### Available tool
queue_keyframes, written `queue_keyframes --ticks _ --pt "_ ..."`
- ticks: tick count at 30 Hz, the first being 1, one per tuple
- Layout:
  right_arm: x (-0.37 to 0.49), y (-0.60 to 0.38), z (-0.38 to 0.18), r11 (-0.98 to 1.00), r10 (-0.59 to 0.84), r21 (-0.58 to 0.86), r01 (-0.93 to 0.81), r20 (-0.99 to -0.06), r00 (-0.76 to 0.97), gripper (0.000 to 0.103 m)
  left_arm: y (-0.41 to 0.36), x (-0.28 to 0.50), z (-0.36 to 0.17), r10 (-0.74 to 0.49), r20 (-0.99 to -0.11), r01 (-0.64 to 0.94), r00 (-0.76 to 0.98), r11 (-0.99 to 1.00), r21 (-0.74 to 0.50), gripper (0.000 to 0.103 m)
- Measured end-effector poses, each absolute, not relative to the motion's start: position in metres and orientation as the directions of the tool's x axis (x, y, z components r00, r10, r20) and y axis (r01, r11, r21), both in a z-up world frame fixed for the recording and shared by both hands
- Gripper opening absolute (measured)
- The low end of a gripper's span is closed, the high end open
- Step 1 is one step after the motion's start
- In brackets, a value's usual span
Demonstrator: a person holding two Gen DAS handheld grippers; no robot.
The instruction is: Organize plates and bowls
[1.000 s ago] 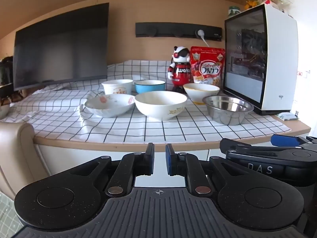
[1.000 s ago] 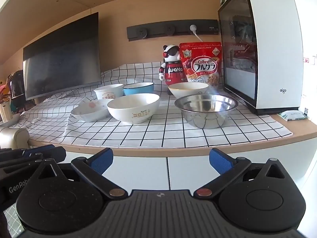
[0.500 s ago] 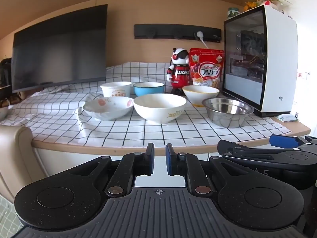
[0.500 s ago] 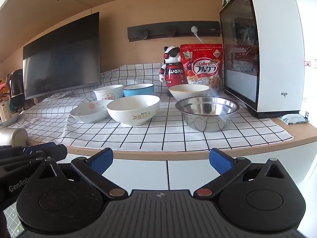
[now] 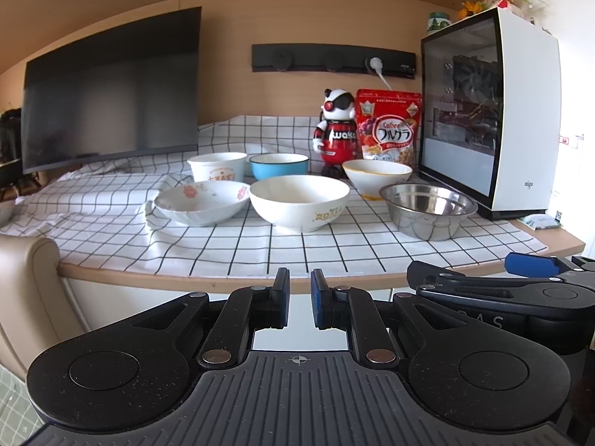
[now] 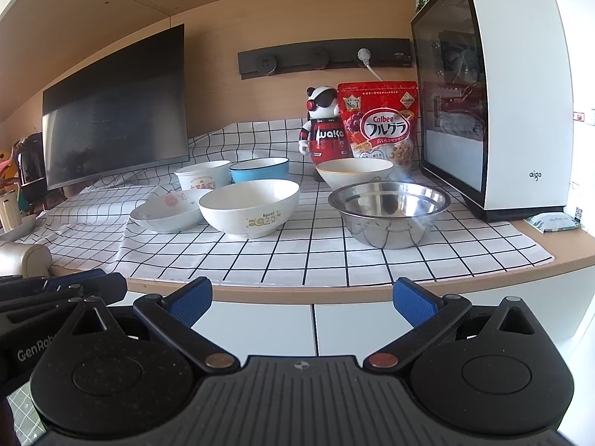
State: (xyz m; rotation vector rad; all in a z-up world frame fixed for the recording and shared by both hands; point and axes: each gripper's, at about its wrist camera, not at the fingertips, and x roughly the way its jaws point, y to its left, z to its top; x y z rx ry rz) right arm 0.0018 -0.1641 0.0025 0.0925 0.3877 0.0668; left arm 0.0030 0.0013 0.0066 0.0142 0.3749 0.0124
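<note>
A checked cloth (image 6: 316, 256) is spread over the table (image 6: 569, 256), and six bowls are set on it in two rows. In the front row, a flowered shallow bowl (image 6: 167, 212) is placed at the left, a large ceramic bowl (image 6: 249, 206) just beside it, and a steel bowl (image 6: 388, 212) at the right. Behind them a paper cup bowl (image 6: 202, 175), an enamel bowl (image 6: 259, 169) and a rimmed ceramic bowl (image 6: 353, 171) are lined up. A toy figure (image 6: 325, 126) and a cereal bag (image 6: 379, 122) are stood behind those. A computer case (image 6: 520, 93) is set at the right, a monitor (image 6: 115, 111) at the left rear.
</note>
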Motion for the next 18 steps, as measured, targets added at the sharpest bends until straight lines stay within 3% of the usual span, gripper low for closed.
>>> queue_keyframes --ticks 18 --pt "-0.0005 -0.1691 0.004 0.994 0.068 0.106 -0.03 -0.373 0.925 0.103 -0.0062 0.0031 0.0067 0.015 -0.369 -0.009 0.929 1.0 0.018 0.014"
